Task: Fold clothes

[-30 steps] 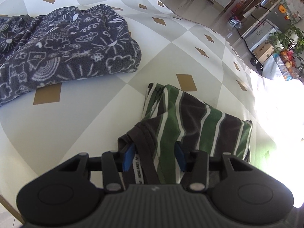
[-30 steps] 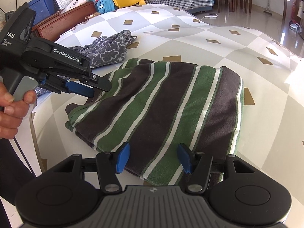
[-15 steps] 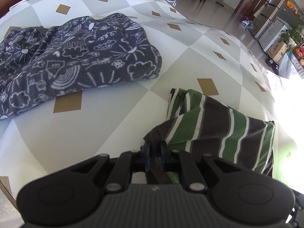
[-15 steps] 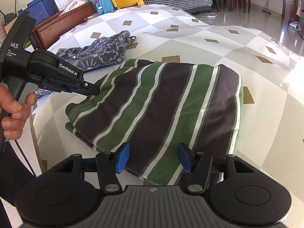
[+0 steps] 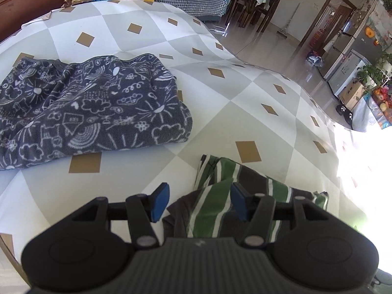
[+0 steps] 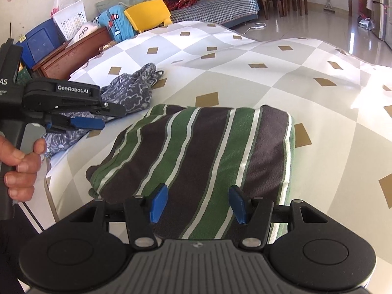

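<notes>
A green, dark brown and white striped garment (image 6: 208,152) lies folded into a rough rectangle on the checked tablecloth (image 6: 281,78). My right gripper (image 6: 198,203) hovers open over its near edge, with nothing between the blue pads. My left gripper (image 5: 199,201) is open too, just above the garment's left corner (image 5: 220,196) and holding nothing. In the right wrist view the left gripper (image 6: 85,123) hangs off the cloth to the left, in a person's hand (image 6: 19,169). A dark grey fleece with white doodles (image 5: 85,107) lies crumpled on the table's left.
The table's near-left edge (image 6: 49,181) drops off beside the hand. Behind the table stand a yellow chair (image 6: 147,14), a wooden cabinet (image 6: 73,56), a blue bin (image 6: 39,41) and a white basket (image 6: 71,19). Glossy floor (image 5: 269,46) and a fridge (image 5: 348,56) lie to the right.
The left gripper shut on the striped garment's collar corner half a second ago; it has since opened and drawn up and back. The right gripper stayed open and nearly still.
</notes>
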{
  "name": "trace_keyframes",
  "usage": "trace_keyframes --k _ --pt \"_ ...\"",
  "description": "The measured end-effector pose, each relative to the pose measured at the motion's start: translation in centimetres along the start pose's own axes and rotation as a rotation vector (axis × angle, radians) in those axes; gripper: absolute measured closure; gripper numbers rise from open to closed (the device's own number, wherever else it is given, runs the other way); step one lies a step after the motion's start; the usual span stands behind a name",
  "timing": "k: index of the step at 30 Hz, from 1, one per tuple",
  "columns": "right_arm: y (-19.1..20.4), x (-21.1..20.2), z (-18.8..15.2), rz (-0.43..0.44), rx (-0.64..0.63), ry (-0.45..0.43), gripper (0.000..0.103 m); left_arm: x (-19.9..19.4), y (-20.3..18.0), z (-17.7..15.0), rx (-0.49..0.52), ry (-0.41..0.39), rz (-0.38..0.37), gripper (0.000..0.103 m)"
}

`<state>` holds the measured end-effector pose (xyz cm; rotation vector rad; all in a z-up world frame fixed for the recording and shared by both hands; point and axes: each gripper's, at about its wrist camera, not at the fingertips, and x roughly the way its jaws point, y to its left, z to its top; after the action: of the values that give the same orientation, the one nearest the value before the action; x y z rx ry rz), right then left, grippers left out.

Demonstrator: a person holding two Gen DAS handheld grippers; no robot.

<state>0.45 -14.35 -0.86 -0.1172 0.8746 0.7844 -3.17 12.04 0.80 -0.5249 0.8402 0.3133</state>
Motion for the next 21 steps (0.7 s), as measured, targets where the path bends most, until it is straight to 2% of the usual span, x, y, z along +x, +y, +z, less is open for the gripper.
trace_keyframes --k 4,13,17,21 --pt "-0.4 0.0 0.9 -0.017 0.008 -0.031 0.048 1.2 -0.9 -0.1 -0.008 0.01 0.007 0.05" --pt "-1.5 1.2 1.4 -0.031 0.05 -0.011 0.048 3.5 -2.3 -0.3 0.025 0.025 0.037 0.047" --pt "-2.3 1.9 1.3 -0.039 0.094 0.005 0.048 4.6 -2.8 -0.4 0.065 0.015 0.079 0.044" --pt "-2.6 2.5 1.1 -0.047 0.107 0.022 0.048 6.0 -2.5 -0.5 0.057 0.019 0.117 0.044"
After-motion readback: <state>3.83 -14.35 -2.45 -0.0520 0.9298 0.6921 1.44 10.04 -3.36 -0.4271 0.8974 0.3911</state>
